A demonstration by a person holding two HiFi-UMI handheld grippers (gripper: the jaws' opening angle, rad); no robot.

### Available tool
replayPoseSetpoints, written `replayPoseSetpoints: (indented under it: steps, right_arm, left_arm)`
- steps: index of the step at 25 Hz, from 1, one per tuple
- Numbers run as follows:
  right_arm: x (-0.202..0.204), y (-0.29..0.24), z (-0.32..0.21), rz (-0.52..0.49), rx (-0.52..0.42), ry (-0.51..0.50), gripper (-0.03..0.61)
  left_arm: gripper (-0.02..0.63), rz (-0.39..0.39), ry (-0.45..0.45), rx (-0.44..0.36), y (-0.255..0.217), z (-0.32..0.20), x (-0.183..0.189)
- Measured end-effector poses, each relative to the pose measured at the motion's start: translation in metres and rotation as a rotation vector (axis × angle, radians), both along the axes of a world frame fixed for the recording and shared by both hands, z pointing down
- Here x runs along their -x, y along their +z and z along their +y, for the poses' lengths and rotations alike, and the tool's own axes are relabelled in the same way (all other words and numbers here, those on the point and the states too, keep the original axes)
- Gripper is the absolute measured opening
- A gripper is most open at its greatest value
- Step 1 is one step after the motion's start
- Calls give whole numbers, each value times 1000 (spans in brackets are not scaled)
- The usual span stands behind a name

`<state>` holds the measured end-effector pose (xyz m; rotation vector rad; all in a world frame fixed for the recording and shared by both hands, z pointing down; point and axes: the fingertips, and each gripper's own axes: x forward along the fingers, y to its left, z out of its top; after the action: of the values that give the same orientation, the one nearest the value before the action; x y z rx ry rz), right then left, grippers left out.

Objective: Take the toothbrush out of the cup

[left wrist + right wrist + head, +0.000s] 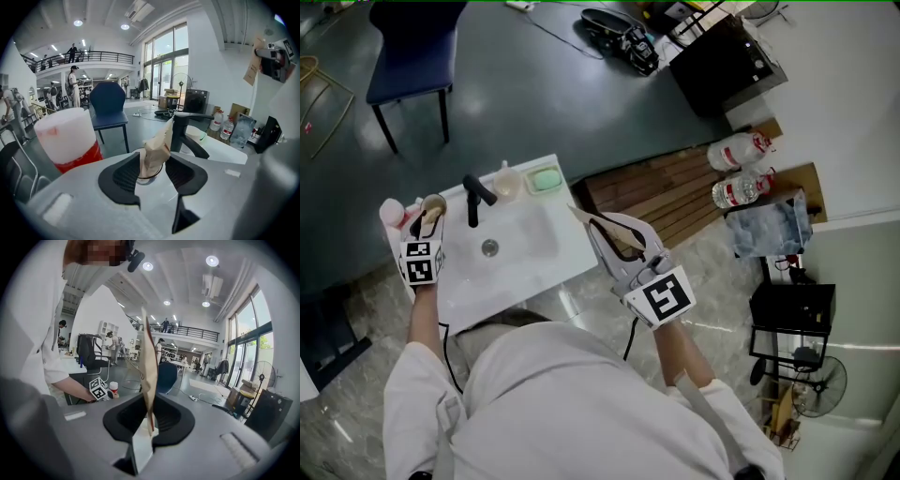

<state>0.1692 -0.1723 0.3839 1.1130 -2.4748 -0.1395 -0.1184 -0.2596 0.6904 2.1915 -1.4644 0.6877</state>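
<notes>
left gripper (152,171) clamped on cup (146,178), sink's (525,246) left corner, beige wrapped piece inside | right gripper (149,420) pinching paper-wrapped toothbrush (150,376), clear of cup, past sink's right edge | advice: 1 firm pinch, carry steady, cup held down

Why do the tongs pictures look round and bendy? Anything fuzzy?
Left gripper view: the wide lens bends the room and blackens the corners; the red-and-white cylinder looks fuzzy. Right gripper view: same bending, ceiling lamps glare, the thin tan strip in the right tongs looks clear. Head view: straighter lines, the white sink counter is bright.
</notes>
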Motion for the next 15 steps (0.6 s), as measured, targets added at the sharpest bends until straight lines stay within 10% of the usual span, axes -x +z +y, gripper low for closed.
replayPoseSetpoints:
  steps: [15]
  right_arm:
    - [-7,0,-3,7,21,25,44]
  left_arm:
    - [93,-20,-19,15,18,-14,-1]
